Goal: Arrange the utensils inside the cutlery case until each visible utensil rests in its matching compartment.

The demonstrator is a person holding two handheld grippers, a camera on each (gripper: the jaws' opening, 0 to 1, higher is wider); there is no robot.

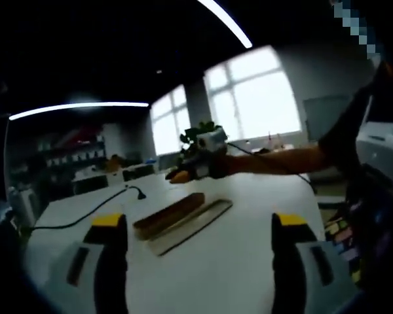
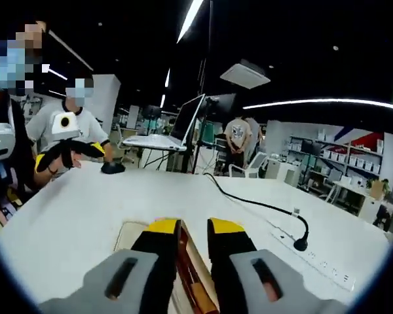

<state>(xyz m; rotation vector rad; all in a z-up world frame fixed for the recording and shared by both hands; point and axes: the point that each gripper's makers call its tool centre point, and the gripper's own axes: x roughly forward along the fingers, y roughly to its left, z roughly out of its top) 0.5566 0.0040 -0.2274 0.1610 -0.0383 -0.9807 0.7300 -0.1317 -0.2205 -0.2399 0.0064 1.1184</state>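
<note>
A long wooden cutlery case (image 1: 169,212) lies in the middle of the white table (image 1: 249,261), with a flat pale tray or lid (image 1: 198,225) alongside it. I cannot make out any utensils inside. My left gripper (image 1: 198,220) hovers in front of the case, its jaws wide apart and nothing between them. My right gripper (image 1: 183,172), on a person's arm, hangs over the case's far end. In the right gripper view my right gripper (image 2: 194,226) has its jaws almost together. The case (image 2: 191,278) shows through the narrow gap, with the pale tray (image 2: 128,234) to its left.
A black cable and gooseneck microphone (image 2: 300,241) run across the table beside a power strip (image 2: 324,267). The left gripper (image 2: 65,152) is held by a seated person at the table's far side. A small black object (image 2: 112,168), a laptop (image 2: 162,134) and standing people lie beyond.
</note>
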